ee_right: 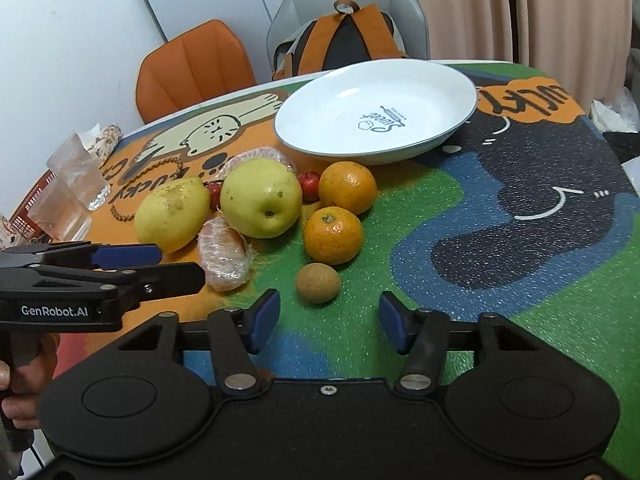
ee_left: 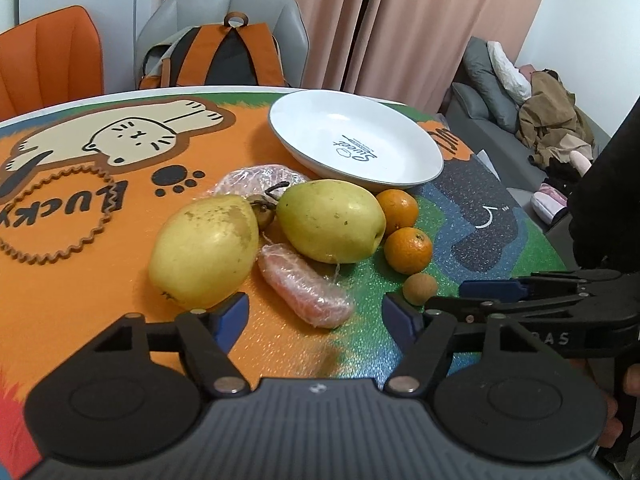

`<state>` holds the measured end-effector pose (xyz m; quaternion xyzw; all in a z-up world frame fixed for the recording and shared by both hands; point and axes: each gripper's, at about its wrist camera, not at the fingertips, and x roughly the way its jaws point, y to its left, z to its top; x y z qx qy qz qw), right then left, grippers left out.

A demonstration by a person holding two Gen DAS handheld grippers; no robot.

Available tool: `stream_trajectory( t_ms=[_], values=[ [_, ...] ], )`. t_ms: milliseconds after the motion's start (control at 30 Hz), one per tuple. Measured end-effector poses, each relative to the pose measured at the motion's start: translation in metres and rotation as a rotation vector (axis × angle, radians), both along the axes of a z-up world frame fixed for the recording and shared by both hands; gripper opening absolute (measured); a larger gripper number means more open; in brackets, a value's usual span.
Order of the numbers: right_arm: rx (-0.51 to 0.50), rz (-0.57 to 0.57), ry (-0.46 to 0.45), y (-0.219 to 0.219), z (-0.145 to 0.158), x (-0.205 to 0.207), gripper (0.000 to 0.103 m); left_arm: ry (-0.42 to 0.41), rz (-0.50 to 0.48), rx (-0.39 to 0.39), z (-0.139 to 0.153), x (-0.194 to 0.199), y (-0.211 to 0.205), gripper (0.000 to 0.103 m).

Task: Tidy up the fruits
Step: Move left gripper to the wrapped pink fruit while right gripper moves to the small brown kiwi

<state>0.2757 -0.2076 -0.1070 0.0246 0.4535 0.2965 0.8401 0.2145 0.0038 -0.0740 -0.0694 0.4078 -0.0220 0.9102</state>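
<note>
A pile of fruit lies in front of an empty white plate (ee_left: pixel 356 140) (ee_right: pixel 376 112): two yellow-green pears (ee_left: pixel 206 250) (ee_left: pixel 332 220) (ee_right: pixel 172 214) (ee_right: pixel 262 198), two oranges (ee_left: pixel 397 208) (ee_left: pixel 409 250) (ee_right: pixel 347 187) (ee_right: pixel 333 235), a small brown fruit (ee_left: pixel 420 289) (ee_right: pixel 318 283), two plastic-wrapped peeled citrus pieces (ee_left: pixel 306 296) (ee_right: pixel 222 256) and small red fruits (ee_right: pixel 309 186). My left gripper (ee_left: pixel 316 314) is open just short of the wrapped piece. My right gripper (ee_right: pixel 328 322) is open just short of the small brown fruit. Both are empty.
The table (ee_right: pixel 520 200) has a colourful cat-print cover. Clear glasses (ee_right: pixel 80 180) stand at its left edge. An orange chair (ee_right: pixel 192 72) and a grey chair with a backpack (ee_right: pixel 344 40) stand behind. A sofa with clothes (ee_left: pixel 540 128) is on the right.
</note>
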Motion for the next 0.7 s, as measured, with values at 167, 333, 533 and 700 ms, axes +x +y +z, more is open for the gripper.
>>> stream_trajectory(
  t_ms=[167, 333, 533, 700],
  values=[
    [0.01, 0.019, 0.003, 0.007, -0.003, 0.008, 0.049, 0.012, -0.004, 0.0, -0.004, 0.009, -0.006, 0.07],
    [0.023, 0.041, 0.001, 0.01, -0.005, 0.014, 0.027, 0.023, 0.006, 0.006, -0.007, 0.019, -0.011, 0.07],
    [0.049, 0.028, 0.015, -0.003, -0.004, 0.015, 0.026, 0.03, 0.023, 0.055, -0.011, 0.028, -0.022, 0.071],
    [0.055, 0.025, 0.012, -0.009, -0.003, 0.013, 0.026, 0.028, 0.059, 0.132, -0.015, 0.034, -0.032, 0.07]
  ],
)
